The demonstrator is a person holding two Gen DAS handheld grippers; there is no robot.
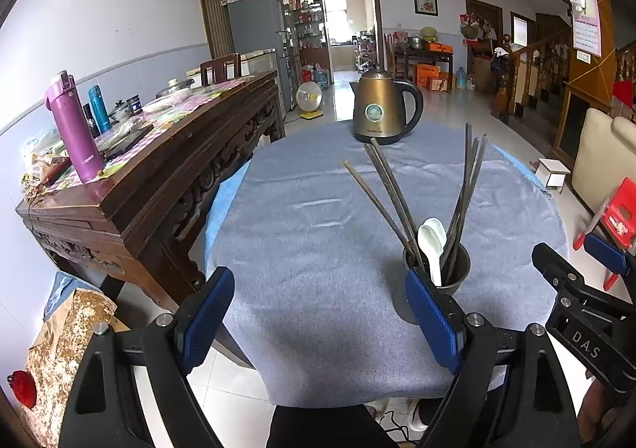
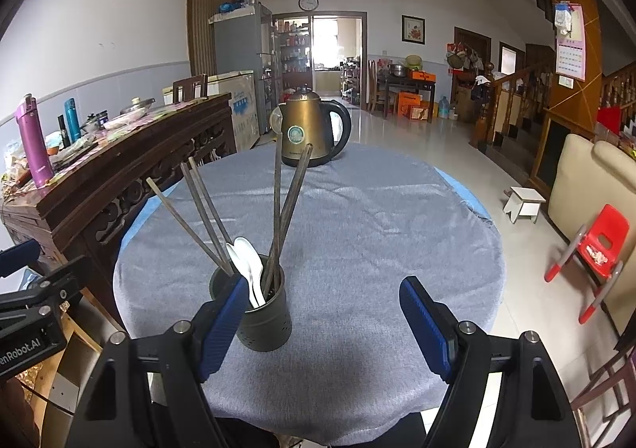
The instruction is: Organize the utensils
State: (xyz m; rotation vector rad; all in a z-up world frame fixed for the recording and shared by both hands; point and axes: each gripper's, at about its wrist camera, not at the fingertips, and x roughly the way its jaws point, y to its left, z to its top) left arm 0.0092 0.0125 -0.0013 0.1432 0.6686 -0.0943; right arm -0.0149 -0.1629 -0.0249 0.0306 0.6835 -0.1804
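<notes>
A dark cylindrical utensil holder (image 2: pixel 265 322) (image 1: pixel 457 269) stands near the front of a round table covered by a grey-blue cloth (image 2: pixel 357 233) (image 1: pixel 310 241). In it stand several long dark chopsticks (image 2: pixel 278 209) (image 1: pixel 391 189) and white plastic spoons (image 2: pixel 248 261) (image 1: pixel 433 241). My left gripper (image 1: pixel 322 309) is open above the cloth, its right finger just in front of the holder. My right gripper (image 2: pixel 324 324) is open too, with the holder just behind its left finger and bare cloth between its fingers. The right gripper also shows at the right edge (image 1: pixel 584 309) of the left wrist view.
A brass-coloured electric kettle (image 1: pixel 383 110) (image 2: pixel 312 130) stands at the table's far edge. A carved wooden sideboard (image 1: pixel 159 169) with bottles and dishes runs along the left. A red child's chair (image 2: pixel 596 249), a small white stool (image 2: pixel 524 203) and a cream sofa are on the right.
</notes>
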